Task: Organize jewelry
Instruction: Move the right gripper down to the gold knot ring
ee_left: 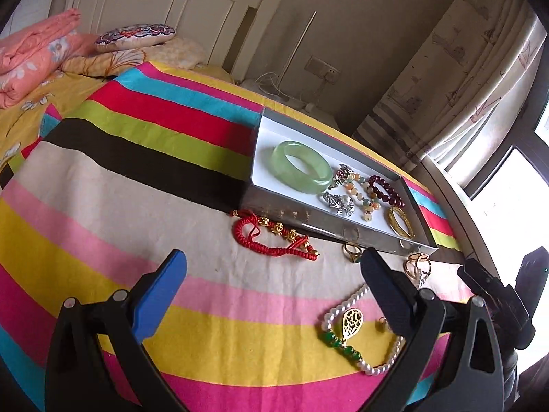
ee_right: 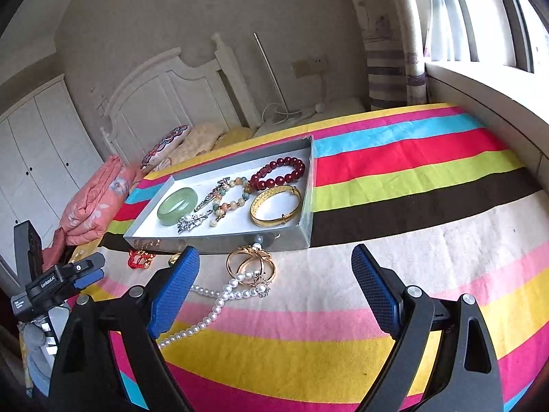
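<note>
A grey tray (ee_left: pixel 274 206) (ee_right: pixel 219 240) with a white lining lies on the striped bed cover. It holds a green jade bangle (ee_left: pixel 302 166) (ee_right: pixel 177 206), a gold bangle (ee_right: pixel 276 206), a dark red bead bracelet (ee_right: pixel 278 171), a pastel bead bracelet and silver brooches. In front of the tray lie a red cord bracelet (ee_left: pixel 267 237), gold rings (ee_right: pixel 248 262) and a pearl necklace (ee_left: pixel 346 326) (ee_right: pixel 212 305) with a gold pendant. My left gripper (ee_left: pixel 272 259) hovers open just short of the red cord bracelet. My right gripper (ee_right: pixel 274 254) stands open beside the rings and pearls. Neither holds anything.
Folded pink bedding (ee_left: pixel 31 58) and an embroidered cushion (ee_left: pixel 135 36) lie near the white headboard. A curtain (ee_left: pixel 463 68) and a window ledge (ee_right: pixel 480 96) run along the bed's far side. A white wardrobe (ee_right: pixel 37 144) stands at the left of the right wrist view.
</note>
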Demonstrator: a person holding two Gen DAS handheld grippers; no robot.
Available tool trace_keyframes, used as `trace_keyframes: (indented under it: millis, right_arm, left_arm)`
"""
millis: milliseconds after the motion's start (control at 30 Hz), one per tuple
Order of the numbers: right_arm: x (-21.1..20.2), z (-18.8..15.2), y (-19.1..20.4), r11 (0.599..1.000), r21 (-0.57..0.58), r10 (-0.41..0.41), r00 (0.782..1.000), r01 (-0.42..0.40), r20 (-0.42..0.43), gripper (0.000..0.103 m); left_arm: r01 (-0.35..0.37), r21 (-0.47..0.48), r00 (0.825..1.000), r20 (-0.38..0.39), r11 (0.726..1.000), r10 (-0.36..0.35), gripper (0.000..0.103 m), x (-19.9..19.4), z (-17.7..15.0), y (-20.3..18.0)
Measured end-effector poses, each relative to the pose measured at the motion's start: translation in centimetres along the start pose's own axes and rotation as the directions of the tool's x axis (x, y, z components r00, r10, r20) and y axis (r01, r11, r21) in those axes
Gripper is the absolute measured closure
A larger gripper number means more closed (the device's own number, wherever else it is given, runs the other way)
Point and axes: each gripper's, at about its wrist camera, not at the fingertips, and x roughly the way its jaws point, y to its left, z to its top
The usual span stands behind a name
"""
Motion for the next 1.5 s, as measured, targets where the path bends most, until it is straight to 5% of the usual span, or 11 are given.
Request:
trace_keyframes:
  millis: [200,300,667,800,900,1067,1167,1300,1500]
  right_arm:
    - [0.0,0.0,-2.2,0.992,0.11,0.06,0.998,-0.062,0.022,0.037]
    - [2.1,0.2,-0.6,0.998,0.032,0.064,0.993,-0.061,-0.095,0.057]
    - [5.9,0.8,1.3,0.998,-0.033,0.052,0.969,-0.062,-0.241,0.094]
    - [2.6,0.8,0.4,0.978,0.002,0.209,0.975,-0.21,-0.079,0.097]
    - [1.2,0.4,-0.3,0.966,0.027,0.257,0.965,-0.256,-0.055,0.097]
    - [-0.4,0.2,-0.5,0.938,0.032,0.346,0.938,-0.346,-0.003,0.097]
    - [-1.6,0.2,-0.7,0.893,0.056,0.445,0.894,-0.447,0.05,0.097]
    - [-2.9,0.2,-0.6,0.9,0.033,0.431,0.899,-0.435,0.075,0.097]
    - [-4.8,-0.2,-2.1,0.919,0.039,0.385,0.914,-0.393,0.126,0.097]
  left_arm:
    - [-0.052,0.153,0.998,0.034,0.987,0.047,0.003,-0.3,-0.7,-2.9]
    - [-0.031,0.241,1.0,0.012,0.97,0.029,0.003,-0.1,-1.1,-4.5]
    - [0.025,0.241,1.0,-0.002,0.97,-0.026,0.003,0.0,-1.3,-4.7]
    - [0.041,0.254,0.999,0.01,0.966,-0.044,0.003,-0.4,-1.5,-4.8]
    - [0.072,0.291,0.997,-0.003,0.954,-0.075,0.003,-0.6,-1.9,-5.5]
    - [0.124,0.344,0.992,-0.023,0.931,-0.124,0.003,-1.0,-2.9,-6.8]
    - [0.143,0.349,0.99,-0.04,0.926,-0.138,0.003,-0.9,-3.1,-7.0]
    - [0.155,0.368,0.988,-0.067,0.917,-0.141,0.003,-0.6,-3.6,-7.9]
    - [0.214,0.48,0.977,-0.117,0.851,-0.18,0.003,0.1,-5.6,-12.7]
